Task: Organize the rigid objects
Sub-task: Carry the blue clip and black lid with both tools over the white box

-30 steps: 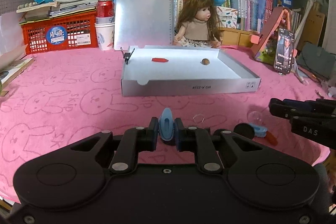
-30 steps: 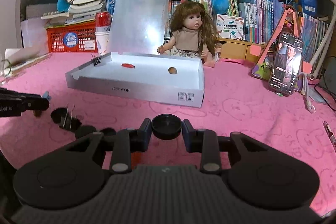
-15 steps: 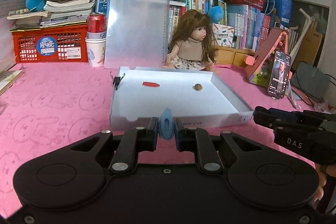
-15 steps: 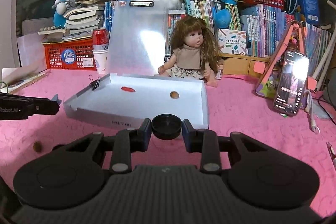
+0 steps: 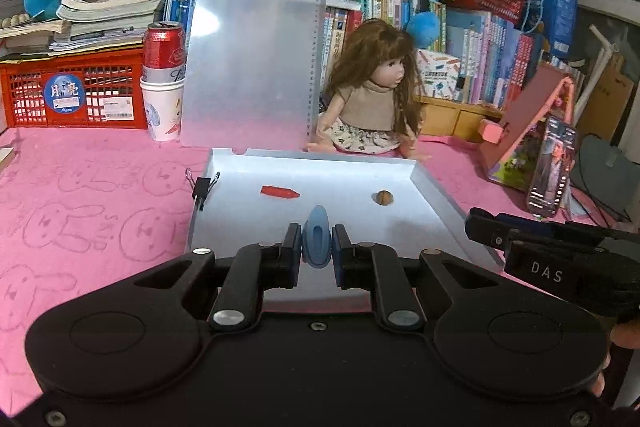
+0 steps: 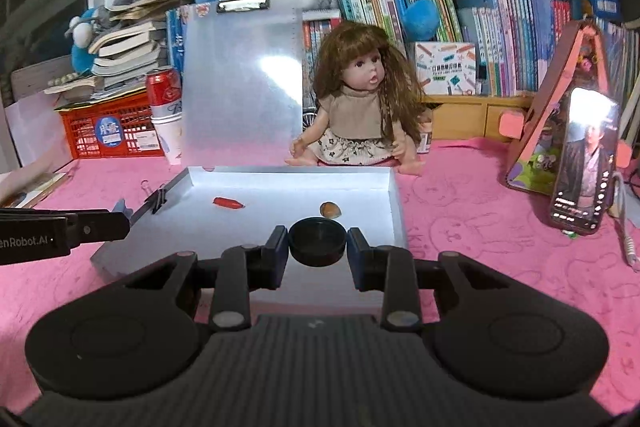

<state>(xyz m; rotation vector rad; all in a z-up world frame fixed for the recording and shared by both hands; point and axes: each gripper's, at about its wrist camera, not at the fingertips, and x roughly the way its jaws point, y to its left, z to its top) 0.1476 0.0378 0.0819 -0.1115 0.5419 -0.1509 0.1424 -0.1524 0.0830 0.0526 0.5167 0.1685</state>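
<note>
— Two grippers, two loads. What did each one carry over the white tray (image 5: 436,199)?

— The left gripper (image 5: 316,247) was pinched tight on a small blue oval piece (image 5: 317,241), held upright between its pads above the tray's near edge. The right gripper (image 6: 317,247) was clamped on a black round cap (image 6: 317,241), lying flat between its fingers, also above the tray's near part.

— And inside the tray?

— A red pointed piece (image 5: 279,192) lay toward the tray's middle left, and a small brown nut-like thing (image 5: 383,197) sat apart from it toward the tray's right wall. A black binder clip (image 5: 202,187) gripped the tray's left wall.

— Where were the grippers relative to each other?

— In the left wrist view the right gripper reached in along the tray's right wall; in the right wrist view the left one stood just outside the tray's left wall.

— Behind the tray?

— A translucent clipboard (image 6: 244,87) stood upright just behind the tray's far wall, a doll (image 6: 360,107) sat beside it, also beyond that wall, and a phone (image 6: 584,163) leaned well off to the tray's right, all on the pink cloth (image 5: 92,211).
</note>
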